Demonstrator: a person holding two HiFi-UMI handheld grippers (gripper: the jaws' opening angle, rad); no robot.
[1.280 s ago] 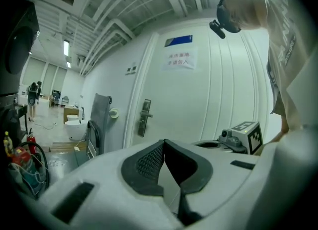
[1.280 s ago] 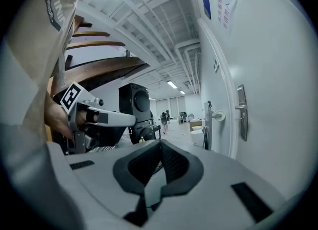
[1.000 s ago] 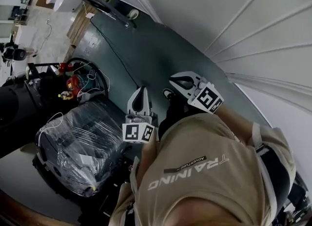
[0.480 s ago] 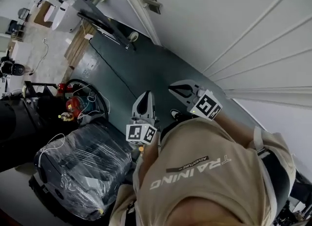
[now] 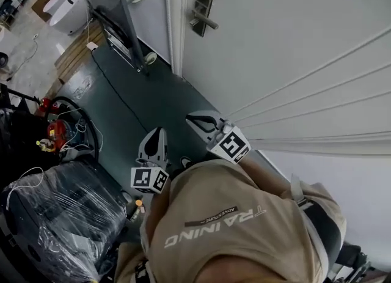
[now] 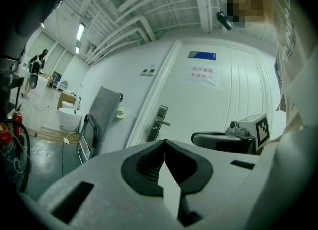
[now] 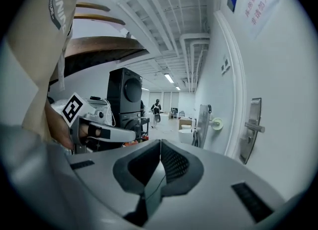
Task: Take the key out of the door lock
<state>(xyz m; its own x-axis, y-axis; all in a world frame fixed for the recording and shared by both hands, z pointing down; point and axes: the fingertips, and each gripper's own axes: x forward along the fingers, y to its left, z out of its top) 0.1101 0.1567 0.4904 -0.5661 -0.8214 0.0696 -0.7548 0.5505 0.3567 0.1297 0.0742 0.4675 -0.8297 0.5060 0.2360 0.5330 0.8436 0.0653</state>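
Observation:
The white door [image 5: 287, 49] carries a metal lock plate with a lever handle [image 5: 203, 8] near the top of the head view. No key can be made out on it at this distance. My left gripper [image 5: 157, 134] and right gripper [image 5: 194, 119] are held side by side over the dark floor, well short of the door, both shut and empty. In the left gripper view the lock plate [image 6: 159, 122] shows beyond the closed jaws, with the right gripper [image 6: 223, 140] alongside. The right gripper view has the lock plate [image 7: 252, 127] at its right edge.
A folded grey hand truck [image 5: 116, 7] leans on the wall left of the door frame. A plastic-wrapped bundle [image 5: 55, 214] and a tangle of cables with a red object [image 5: 54, 132] lie at the left. A dark green floor strip [image 5: 140, 98] runs toward the door.
The head view has swung up, bringing the door's lock plate and handle into sight. Both grippers have travelled across the floor toward the door, staying shut.

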